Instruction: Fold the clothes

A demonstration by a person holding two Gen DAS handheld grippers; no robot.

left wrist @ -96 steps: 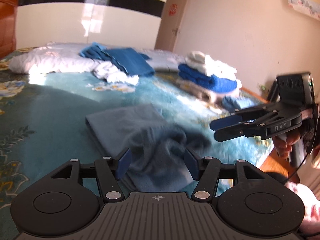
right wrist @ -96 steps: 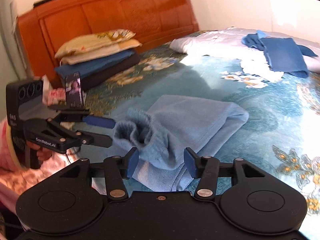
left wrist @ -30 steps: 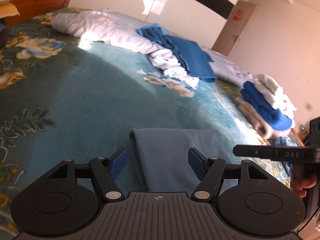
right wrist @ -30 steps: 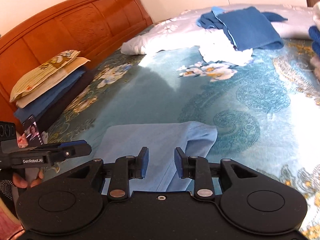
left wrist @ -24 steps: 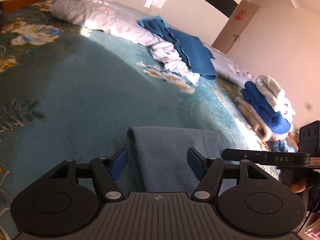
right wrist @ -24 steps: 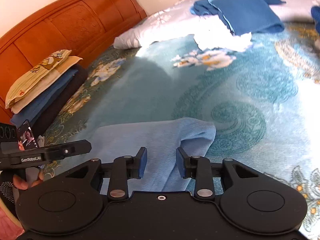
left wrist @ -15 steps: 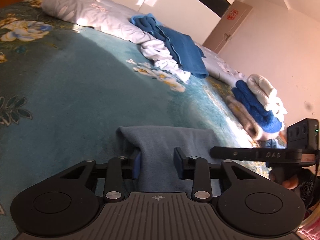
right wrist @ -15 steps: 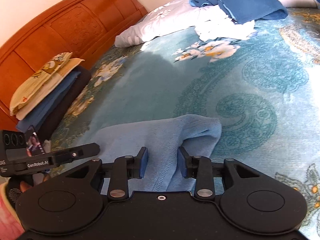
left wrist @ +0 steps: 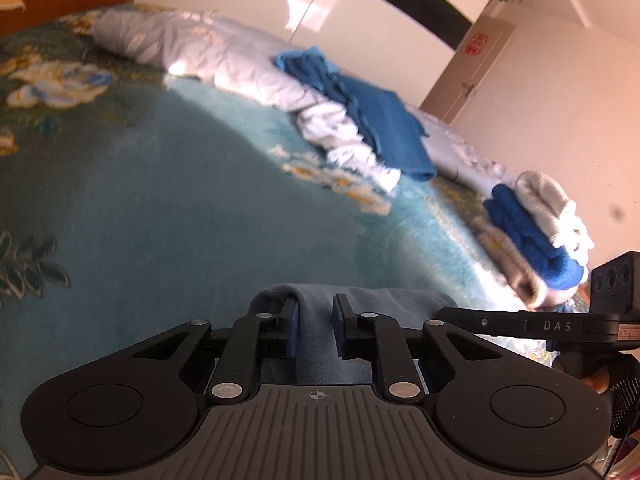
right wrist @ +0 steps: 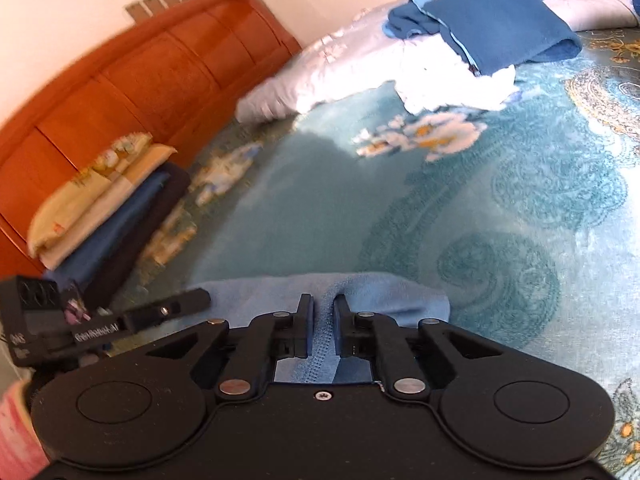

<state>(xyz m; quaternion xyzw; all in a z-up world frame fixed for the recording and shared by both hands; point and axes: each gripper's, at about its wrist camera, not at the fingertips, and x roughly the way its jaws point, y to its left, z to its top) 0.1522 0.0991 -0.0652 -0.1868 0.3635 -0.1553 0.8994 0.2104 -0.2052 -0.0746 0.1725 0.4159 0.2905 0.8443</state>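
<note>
the light blue garment (right wrist: 384, 292) lies on the near edge of the bed, already doubled into a flat, narrow rectangle with one rounded fold along its far side, so the fold looks well along; what seems left is a last fold or a lift onto a stack. the left gripper (left wrist: 315, 332) has its fingers drawn close with a ridge of the cloth pinched up between them, and the right gripper (right wrist: 323, 334) is likewise closed on a stitched hem of the same piece, each at its own end of the near edge. the cloth looks soft and fleecy, thick enough to hold a plump fold rather than a sharp crease. under it the bedspread (left wrist: 160, 216) is a plush teal cover with woven flowers and swirls. more work waits farther off: a dark blue towel (left wrist: 384, 128) sits on a crumpled white piece (left wrist: 348, 152) beside the pale quilt (left wrist: 224, 60), while a stack of folded items (left wrist: 536, 236) stands near the bed's far corner, and pillows (right wrist: 104, 196) rest against the wooden headboard (right wrist: 140, 80).
</note>
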